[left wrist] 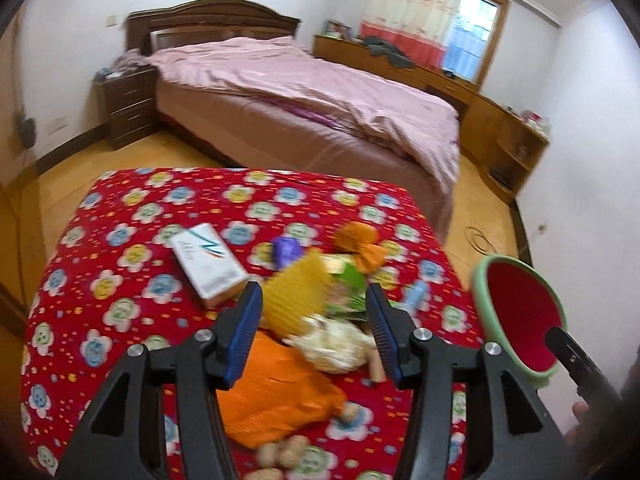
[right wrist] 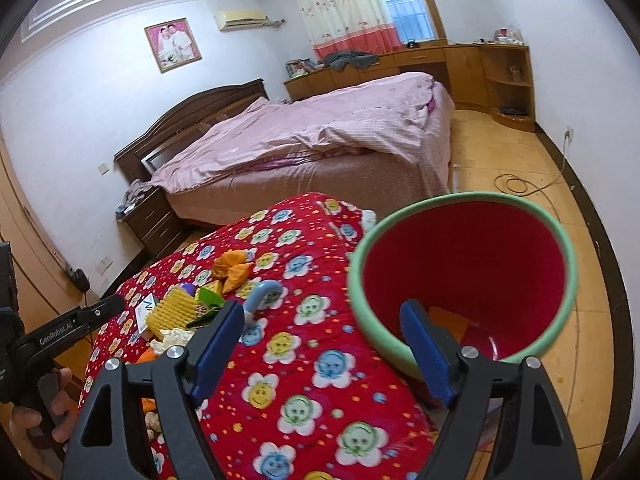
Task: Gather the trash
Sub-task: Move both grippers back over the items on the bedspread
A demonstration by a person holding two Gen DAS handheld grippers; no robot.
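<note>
The left claw [left wrist: 312, 336], spread and empty, hangs over crumpled orange plastic [left wrist: 276, 392] and a white box [left wrist: 208, 264] (lettering unreadable) beyond, on the flowered table [left wrist: 120, 240]. The right claw [right wrist: 320, 348], spread, straddles the smooth red bin's [right wrist: 460, 272] green rim.

Pink-covered bed [left wrist: 304, 92], white walls [right wrist: 100, 92], wooden floor [right wrist: 520, 160], curtained window [right wrist: 400, 4].

Soft daylight enters through the curtained window [left wrist: 466, 30], even, no hard shadows. Strong fisheye bending at the rims, dark corners. Motion blur smears the pile of litter [left wrist: 320, 300] in left view; right view sharper.
</note>
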